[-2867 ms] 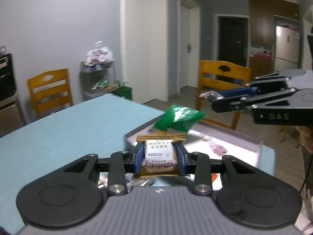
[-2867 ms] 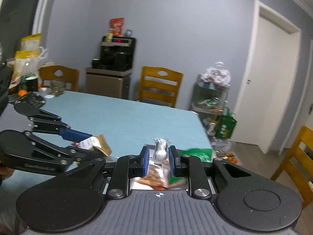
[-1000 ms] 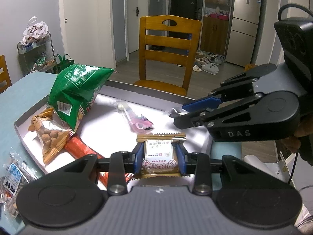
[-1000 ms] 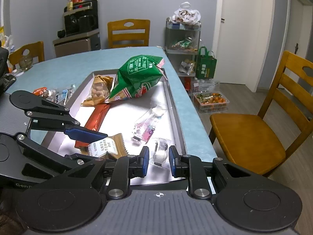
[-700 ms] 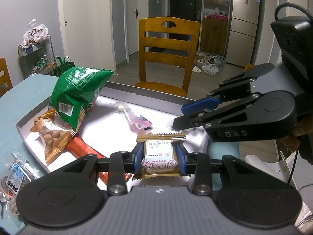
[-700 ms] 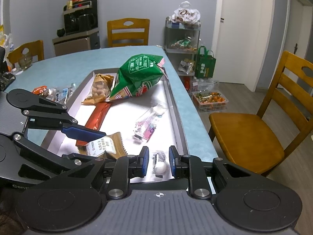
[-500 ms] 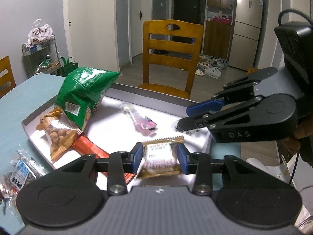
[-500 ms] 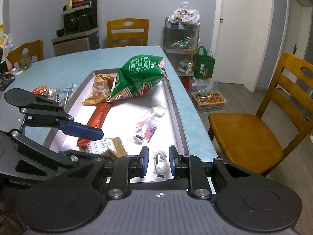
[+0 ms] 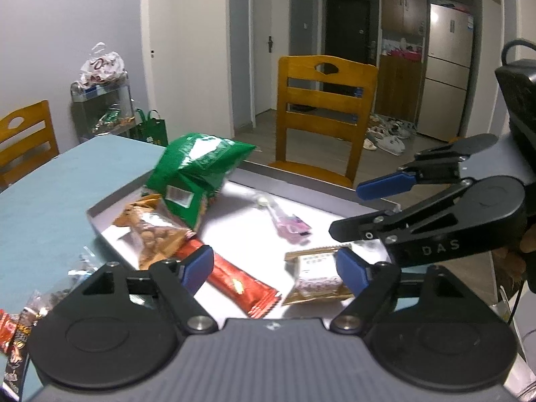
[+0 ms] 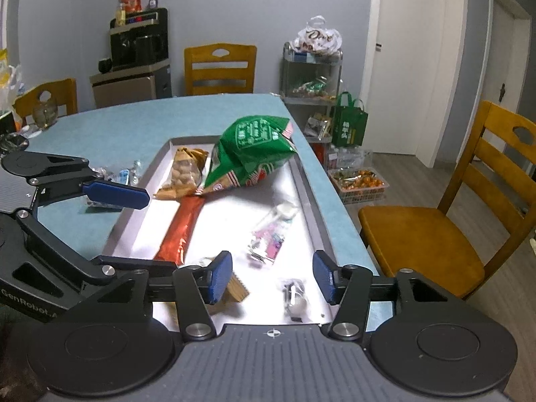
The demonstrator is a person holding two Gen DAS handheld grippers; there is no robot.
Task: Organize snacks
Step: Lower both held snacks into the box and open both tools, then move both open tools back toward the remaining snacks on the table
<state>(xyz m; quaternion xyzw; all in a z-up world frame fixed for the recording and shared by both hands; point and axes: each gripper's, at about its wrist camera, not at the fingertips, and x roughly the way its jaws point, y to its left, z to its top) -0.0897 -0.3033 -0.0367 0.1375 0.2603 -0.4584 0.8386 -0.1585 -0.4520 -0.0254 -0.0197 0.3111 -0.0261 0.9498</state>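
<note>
Left wrist view, L to R: small loose wrapped snacks (image 9: 23, 315) lie on the teal counter (image 9: 50, 194) at 9 o'clock, outside the shallow grey rectangular tray (image 9: 100, 214). In the tray, at 10 o'clock, a clear packet of peanuts w/ orange trim (image 9: 154, 238); the puffy green snack bag (image 9: 194, 171) leans over its far end. A long red foil bar (image 9: 234, 281) runs from under the peanuts toward 6 o'clock. Left gripper (image 9: 274, 268) has its blue-padded fingers spread wide apart, holding nothing. The gold-edged biscuit packet w/ white label (image 9: 318, 274) lies flat on the tray floor between them, just beside the right finger; contact can't be told. At 12 o'clock a slim clear-and-pink sachet (image 9: 288, 224). At 3 o'clock the right gripper (image 9: 348, 211), fingers parted, over the tray's near corner. Wooden chair (image 9: 325, 114) beyond the tray's far rim.

Right wrist view, L to R: left gripper at 9 o'clock over the tray's left rim. Same peanuts, green bag, red bar, pink sachet in the tray. Right gripper fingers well apart, empty; a small clear-wrapped dark-and-white candy (image 10: 294, 294) lies on the tray floor between them, touching neither.
</note>
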